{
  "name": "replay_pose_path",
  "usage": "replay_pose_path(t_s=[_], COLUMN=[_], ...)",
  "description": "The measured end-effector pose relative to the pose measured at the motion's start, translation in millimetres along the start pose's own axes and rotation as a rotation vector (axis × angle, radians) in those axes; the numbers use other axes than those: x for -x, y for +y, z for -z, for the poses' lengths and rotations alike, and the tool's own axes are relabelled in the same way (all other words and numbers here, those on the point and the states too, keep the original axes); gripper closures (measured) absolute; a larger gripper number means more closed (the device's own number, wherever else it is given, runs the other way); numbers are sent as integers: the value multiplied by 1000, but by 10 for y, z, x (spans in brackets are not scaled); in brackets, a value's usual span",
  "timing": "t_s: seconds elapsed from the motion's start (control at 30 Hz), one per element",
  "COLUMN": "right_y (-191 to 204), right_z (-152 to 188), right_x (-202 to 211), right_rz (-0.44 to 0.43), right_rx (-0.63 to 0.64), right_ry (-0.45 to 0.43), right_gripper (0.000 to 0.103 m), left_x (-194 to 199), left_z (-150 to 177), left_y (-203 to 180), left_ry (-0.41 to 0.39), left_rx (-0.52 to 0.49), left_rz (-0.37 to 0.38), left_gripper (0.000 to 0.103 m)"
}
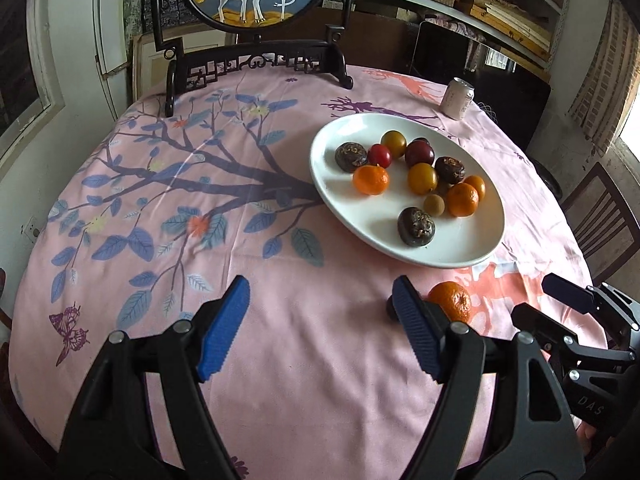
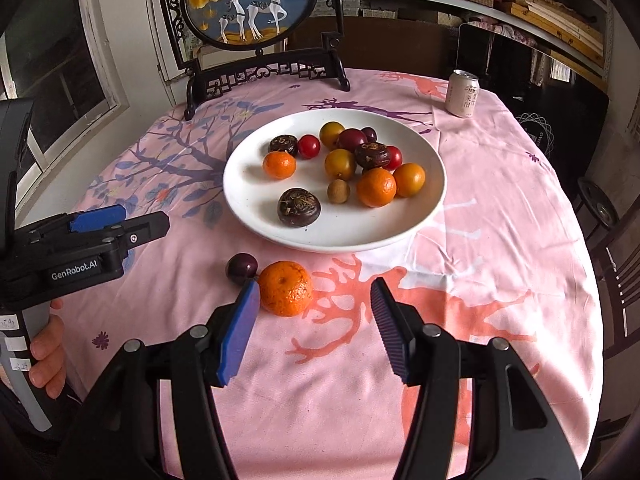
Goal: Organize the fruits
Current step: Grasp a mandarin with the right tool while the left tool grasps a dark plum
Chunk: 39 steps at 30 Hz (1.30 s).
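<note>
A round table (image 2: pixel 500 240) with a pink patterned cloth carries a white plate (image 2: pixel 256 216) holding a heap of fruit: small oranges, yellow and red plums, dark wrinkled fruits and a small brown one.

Two fruits lie on the cloth outside the plate, just beyond its rim at six o'clock in the right wrist view: an orange (image 2: pixel 285 288) and, touching it at about ten o'clock, a dark plum (image 2: pixel 241 268).

The right gripper (image 2: pixel 316 320) hangs over the cloth with its jaws spread and nothing between them. The tip of its left blue pad sits against the orange's near-left side in the picture; whether they truly touch cannot be told.

The left gripper (image 1: pixel 320 324) is also spread wide, with only bare cloth between its fingers. In its own view the orange (image 1: pixel 450 300) lies just outside the right finger at about two o'clock, the plum mostly hidden behind that finger.

A hand (image 2: pixel 46 348) grips the left gripper's handle at nine o'clock in the right wrist view.

A drink can (image 2: pixel 463 94) stands at the plate's one o'clock, well apart. A framed deer picture (image 2: pixel 250 0) stands at the table's far edge.
</note>
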State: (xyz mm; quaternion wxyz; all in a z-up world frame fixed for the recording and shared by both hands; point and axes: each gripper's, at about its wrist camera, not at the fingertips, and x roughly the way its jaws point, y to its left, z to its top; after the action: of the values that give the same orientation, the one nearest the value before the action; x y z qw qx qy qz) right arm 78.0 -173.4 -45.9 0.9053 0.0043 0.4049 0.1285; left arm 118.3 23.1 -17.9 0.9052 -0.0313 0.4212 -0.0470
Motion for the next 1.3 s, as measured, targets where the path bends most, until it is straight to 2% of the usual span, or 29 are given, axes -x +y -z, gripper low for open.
replay_pose_path(t_s=[0.13, 0.27, 0.4, 0.47, 0.57, 0.83, 1.17, 1.27, 1.3], right_y=[83, 174, 214, 216, 179, -156, -435, -477, -487], right_z=[32, 59, 60, 62, 69, 180, 352, 352, 353], right_x=[-193, -511, -732, -792, -746, -337, -146, -139, -140], right_rz=[-53, -49, -53, -43, -61, 51, 28, 25, 24], right_rx=[9, 25, 31, 36, 23, -32, -100, -112, -115], right_ry=[42, 103, 128, 116, 112, 54, 31, 26, 25], right_gripper=[45, 45, 45, 58, 59, 59, 59, 59, 59], left_x=[9, 15, 32, 19, -17, -311, -853, -907, -907], left_z=[52, 85, 96, 105, 121, 214, 129, 129, 123], left_y=[53, 123, 153, 148, 84, -369, -619, -625, -628], left_ry=[5, 11, 6, 10, 23, 83, 158, 155, 150], left_rx=[7, 22, 21, 18, -5, -116, -142, -139, -141], left_rz=[-4, -7, -13, -12, -6, 5, 2, -2, 10], left_gripper=[27, 27, 27, 27, 27, 27, 28, 35, 43])
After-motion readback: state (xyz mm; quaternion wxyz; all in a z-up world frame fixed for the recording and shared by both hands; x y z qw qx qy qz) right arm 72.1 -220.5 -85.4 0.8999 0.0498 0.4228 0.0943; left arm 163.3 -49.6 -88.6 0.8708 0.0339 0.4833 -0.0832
